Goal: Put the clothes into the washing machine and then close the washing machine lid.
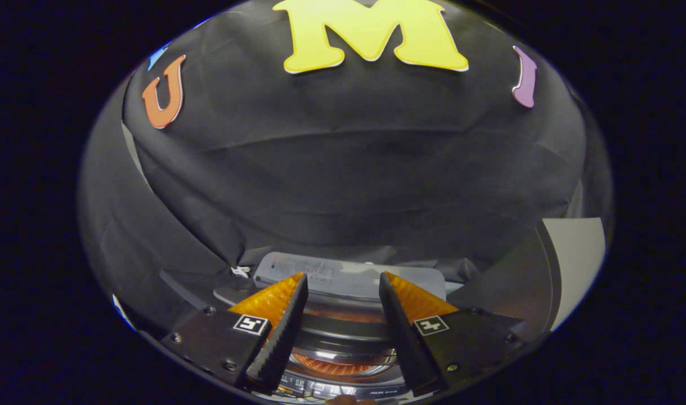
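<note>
The jaws of the gripper [343, 292] are spread and empty. Below them the washer [343, 332] is seen with its lid [348, 278] raised. Whether clothes are loaded cannot be told; the lid remains to be closed.

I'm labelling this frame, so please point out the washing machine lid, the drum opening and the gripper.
washing machine lid [348, 275]: gripper view, its raised pale panel.
drum opening [334, 367]: gripper view, the ribbed inside.
gripper [343, 284]: gripper view, open gap between fingertips.
</note>
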A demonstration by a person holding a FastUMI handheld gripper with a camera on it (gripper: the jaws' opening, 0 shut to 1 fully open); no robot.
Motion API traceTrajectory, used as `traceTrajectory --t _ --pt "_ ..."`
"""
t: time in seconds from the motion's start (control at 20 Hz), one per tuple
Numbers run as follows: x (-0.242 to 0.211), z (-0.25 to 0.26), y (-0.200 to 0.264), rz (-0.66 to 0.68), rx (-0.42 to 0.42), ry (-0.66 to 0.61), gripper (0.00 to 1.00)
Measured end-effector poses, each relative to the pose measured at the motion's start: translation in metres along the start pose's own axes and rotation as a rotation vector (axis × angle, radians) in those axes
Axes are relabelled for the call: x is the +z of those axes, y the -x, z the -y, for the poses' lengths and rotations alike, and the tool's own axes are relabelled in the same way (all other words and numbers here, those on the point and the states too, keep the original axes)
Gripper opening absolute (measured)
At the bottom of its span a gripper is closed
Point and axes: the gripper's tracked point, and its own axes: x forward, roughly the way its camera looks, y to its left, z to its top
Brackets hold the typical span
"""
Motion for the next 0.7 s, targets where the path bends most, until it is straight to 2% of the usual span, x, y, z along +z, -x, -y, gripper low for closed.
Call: traceTrajectory --t 0.5,0.7 --pt "-0.108 0.007 0.017 -0.108 -0.028 0.003 0.80" --pt "-0.116 0.005 0.038 -0.087 -0.036 0.012 0.80"
